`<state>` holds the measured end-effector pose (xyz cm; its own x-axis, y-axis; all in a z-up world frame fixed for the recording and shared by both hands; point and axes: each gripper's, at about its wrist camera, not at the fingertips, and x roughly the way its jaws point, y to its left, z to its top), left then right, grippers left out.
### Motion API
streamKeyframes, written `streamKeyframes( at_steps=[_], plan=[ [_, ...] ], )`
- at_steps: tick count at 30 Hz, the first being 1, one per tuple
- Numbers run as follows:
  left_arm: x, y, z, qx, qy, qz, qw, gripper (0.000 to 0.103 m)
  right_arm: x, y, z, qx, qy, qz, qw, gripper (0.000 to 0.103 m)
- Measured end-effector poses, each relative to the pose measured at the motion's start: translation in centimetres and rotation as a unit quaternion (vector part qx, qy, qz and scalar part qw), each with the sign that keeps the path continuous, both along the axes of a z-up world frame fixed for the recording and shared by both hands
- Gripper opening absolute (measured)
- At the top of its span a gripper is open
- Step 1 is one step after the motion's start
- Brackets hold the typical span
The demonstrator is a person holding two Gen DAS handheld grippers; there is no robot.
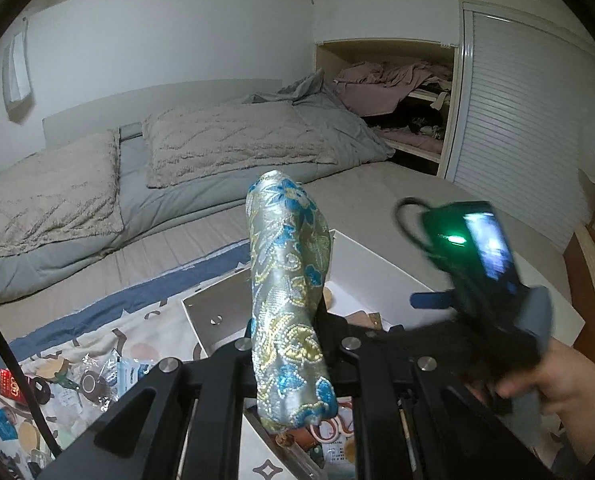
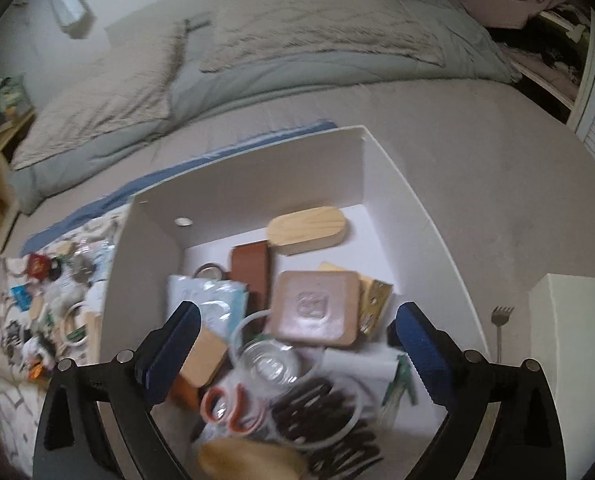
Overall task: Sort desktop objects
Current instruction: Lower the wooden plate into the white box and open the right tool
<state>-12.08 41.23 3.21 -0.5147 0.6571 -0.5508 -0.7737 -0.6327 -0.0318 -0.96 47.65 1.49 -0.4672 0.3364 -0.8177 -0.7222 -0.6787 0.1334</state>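
Jaws of our left gripper point(image 1: 293, 344) are clamped on the brocade pouch point(image 1: 289, 300), held above the white box point(image 2: 257, 184) on the bed; our right gripper point(image 2: 293, 340) gapes empty over it. Blindly released, we risk the pouch catching the rim and tumbling out.

We find the box point(image 2: 381, 184) on the bed point(image 2: 477, 168), pillows point(image 2: 297, 36) behind it. Left of the box, small items lie scattered on a cloth point(image 2: 13, 396). In the box, a wooden case point(image 2: 307, 229) lies rearmost, scissors point(image 2: 233, 404) nearest. A second box point(image 2: 573, 344) stands right.
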Motion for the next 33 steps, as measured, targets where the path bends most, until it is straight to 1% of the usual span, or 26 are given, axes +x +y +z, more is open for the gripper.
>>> streamKeyframes(
  at_steps=[3, 8, 14, 17, 22, 25, 26, 27, 28, 29, 30, 31, 33],
  plan=[
    [-0.4, 0.9, -0.3, -0.006, -0.013, 0.000, 0.9999, 0.012, 0.7, -1.7, 0.8, 0.007, 0.029, 0.012, 0.999, 0.103],
    [-1.6, 3.0, -0.9, -0.022, -0.043, -0.002, 0.9988, 0.012, 1.8, -4.5, 1.2, 0.041, 0.039, 0.028, 0.998, 0.103],
    [-2.9, 5.5, -2.4, -0.041, -0.059, 0.006, 0.9974, 0.012, 3.9, -6.4, 0.5, 0.029, 0.061, 0.023, 0.997, 0.103],
    [-3.6, 6.7, -3.8, -0.062, -0.080, 0.010, 0.9948, 0.012, 4.9, -7.1, 0.4, 0.029, 0.069, 0.020, 0.997, 0.103],
    [-4.5, 8.3, -6.3, -0.101, -0.095, 0.021, 0.9901, 0.012, 5.9, -7.6, 0.6, 0.032, 0.077, 0.016, 0.996, 0.103],
    [-4.9, 8.8, -7.5, -0.121, -0.110, 0.024, 0.9862, 0.012, 6.3, -7.7, 0.7, 0.030, 0.086, 0.015, 0.996, 0.103],
    [-5.0, 8.9, -7.8, -0.126, -0.110, 0.026, 0.9855, 0.016, 6.4, -7.7, 0.7, 0.029, 0.088, 0.014, 0.996, 0.103],
    [-5.1, 8.9, -8.0, -0.132, -0.106, 0.034, 0.9851, 0.022, 6.5, -7.6, 0.7, 0.029, 0.088, 0.012, 0.996, 0.103],
    [-5.1, 9.0, -8.1, -0.136, -0.100, 0.040, 0.9848, 0.042, 6.5, -7.6, 0.7, 0.029, 0.087, 0.011, 0.996, 0.103],
    [-5.3, 9.1, -8.1, -0.138, -0.095, 0.045, 0.9849, 0.066, 6.5, -7.6, 0.7, 0.029, 0.087, 0.010, 0.996, 0.103],
    [-5.3, 9.0, -8.0, -0.133, -0.084, 0.051, 0.9862, 0.073, 6.4, -7.6, 0.5, 0.029, 0.085, 0.009, 0.996, 0.103],
    [-5.3, 8.8, -7.8, -0.127, -0.075, 0.053, 0.9876, 0.076, 6.4, -7.6, 0.5, 0.028, 0.084, 0.009, 0.996, 0.103],
    [-5.2, 8.8, -7.6, -0.126, -0.067, 0.045, 0.9887, 0.077, 6.5, -7.8, 0.4, 0.033, 0.082, 0.011, 0.996, 0.103]
  ],
)
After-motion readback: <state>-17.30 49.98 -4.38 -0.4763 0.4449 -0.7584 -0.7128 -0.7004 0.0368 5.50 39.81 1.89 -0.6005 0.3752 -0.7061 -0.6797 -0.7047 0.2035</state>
